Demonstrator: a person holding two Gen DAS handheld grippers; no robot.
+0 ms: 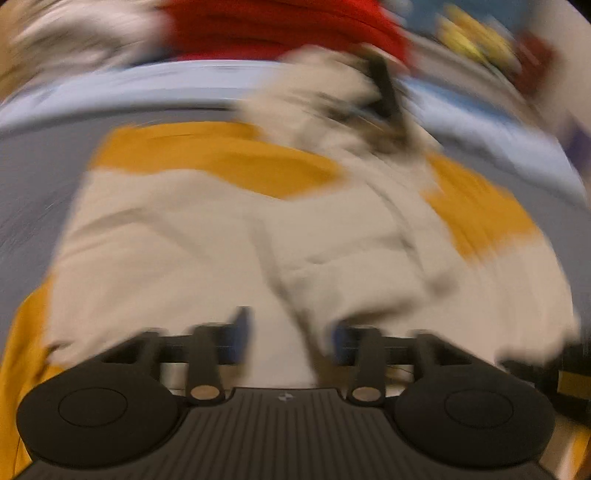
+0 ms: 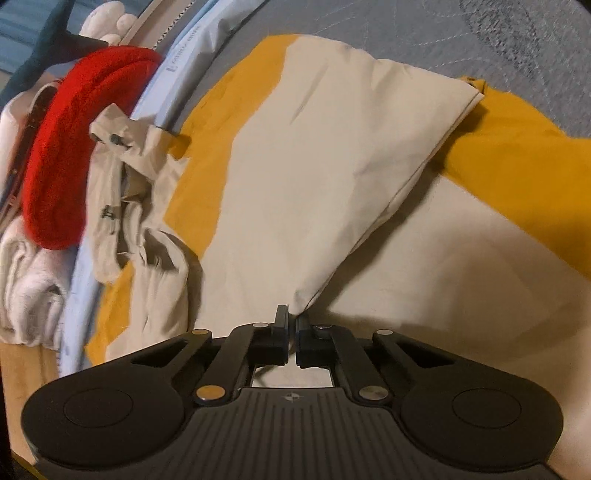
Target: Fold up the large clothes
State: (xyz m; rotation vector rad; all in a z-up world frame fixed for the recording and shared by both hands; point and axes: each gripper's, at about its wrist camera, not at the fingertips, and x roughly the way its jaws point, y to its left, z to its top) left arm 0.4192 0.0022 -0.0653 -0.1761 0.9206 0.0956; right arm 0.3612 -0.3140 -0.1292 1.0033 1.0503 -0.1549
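A large cream and mustard-yellow jacket [image 2: 461,258] lies spread on a grey quilted surface [image 2: 480,40]. My right gripper [image 2: 293,325] is shut on a corner of a cream panel [image 2: 314,155], which rises from the jaws as a lifted, folded flap. The jacket's hood with drawstring toggles [image 2: 122,147] lies bunched at the left. The left wrist view is blurred. There my left gripper [image 1: 291,339] stands open low over the cream cloth [image 1: 166,251], and a raised crease [image 1: 295,288] runs down between its fingers, close to the right one.
A red garment [image 2: 74,140] and a white fleecy one [image 2: 29,258] are piled at the left, beside a light blue sheet [image 2: 177,74]. The red pile [image 1: 277,26] lies beyond the jacket in the left wrist view. Bare grey surface [image 1: 33,166] flanks the jacket.
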